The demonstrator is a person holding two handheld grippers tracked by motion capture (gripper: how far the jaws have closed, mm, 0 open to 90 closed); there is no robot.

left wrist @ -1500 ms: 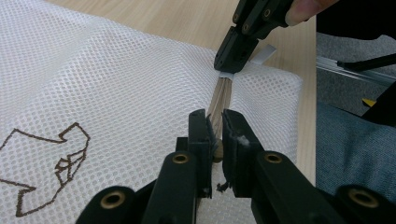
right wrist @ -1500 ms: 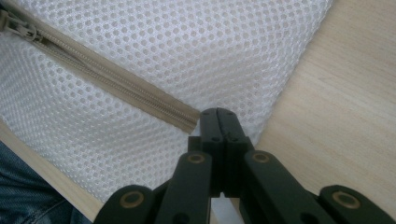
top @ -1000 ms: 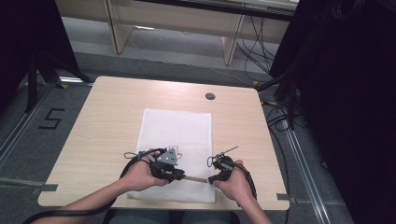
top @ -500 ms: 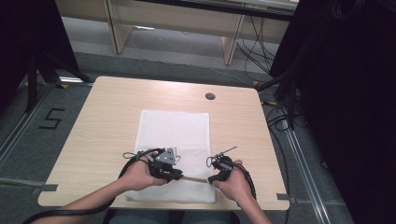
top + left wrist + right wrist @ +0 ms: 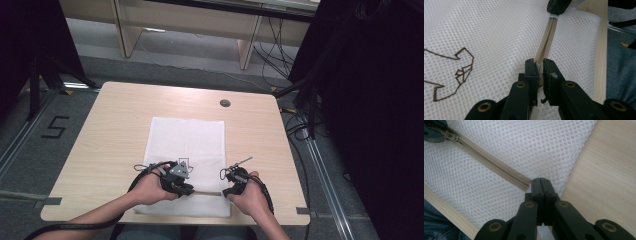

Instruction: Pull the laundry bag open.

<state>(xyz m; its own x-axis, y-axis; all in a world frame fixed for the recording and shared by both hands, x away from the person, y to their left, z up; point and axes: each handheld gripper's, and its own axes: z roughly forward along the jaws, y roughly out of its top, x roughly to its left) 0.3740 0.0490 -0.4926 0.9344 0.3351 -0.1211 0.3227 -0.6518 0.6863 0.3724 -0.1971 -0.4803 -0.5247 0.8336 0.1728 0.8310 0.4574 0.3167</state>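
- High view: a white mesh bag lies flat in the middle of the desk, its near edge close to the desk's front rim, and a tan zipper runs across it near that edge.
- Wide bare wood lies left, right and beyond the bag; a small round hole sits well apart toward the far edge.
- Left gripper view: the zipper runs away from the left claw, whose jaws stand a little apart and pinch the zipper's slider or pull; which of the two is hidden.
- A brown line drawing is printed on the mesh beside that claw.
- Right gripper view: the right claw has its jaws pressed together at the zipper's end, on the bag's fabric near the corner; bare desk lies just beside.
- Both hands rest low at the near edge, the forearms coming in from the front, and the claws point toward each other along the zipper.
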